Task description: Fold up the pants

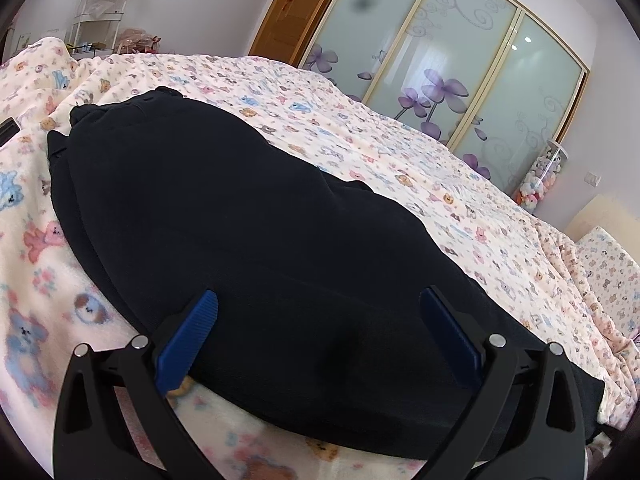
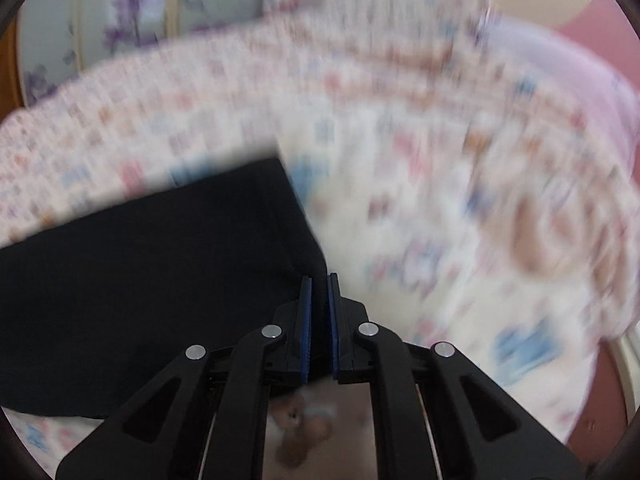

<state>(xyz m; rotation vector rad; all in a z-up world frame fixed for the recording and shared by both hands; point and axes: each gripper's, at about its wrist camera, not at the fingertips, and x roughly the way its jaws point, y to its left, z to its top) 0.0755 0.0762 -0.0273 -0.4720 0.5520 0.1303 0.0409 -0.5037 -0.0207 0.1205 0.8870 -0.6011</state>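
Black pants (image 1: 224, 216) lie lengthwise on a bed, folded so one leg rests on the other, waistband at the far left. My left gripper (image 1: 318, 312) is open, its blue pads on either side of the near edge of the pants, just above the cloth. In the right wrist view the pants (image 2: 140, 280) fill the lower left. My right gripper (image 2: 319, 284) is shut on the corner edge of the pants. That view is blurred by motion.
The bed has a cream blanket (image 1: 380, 128) printed with teddy bears. A wardrobe with frosted floral sliding doors (image 1: 460, 64) stands behind the bed. A white shelf (image 1: 100, 12) is at the far left, a pillow (image 1: 608, 268) at the right.
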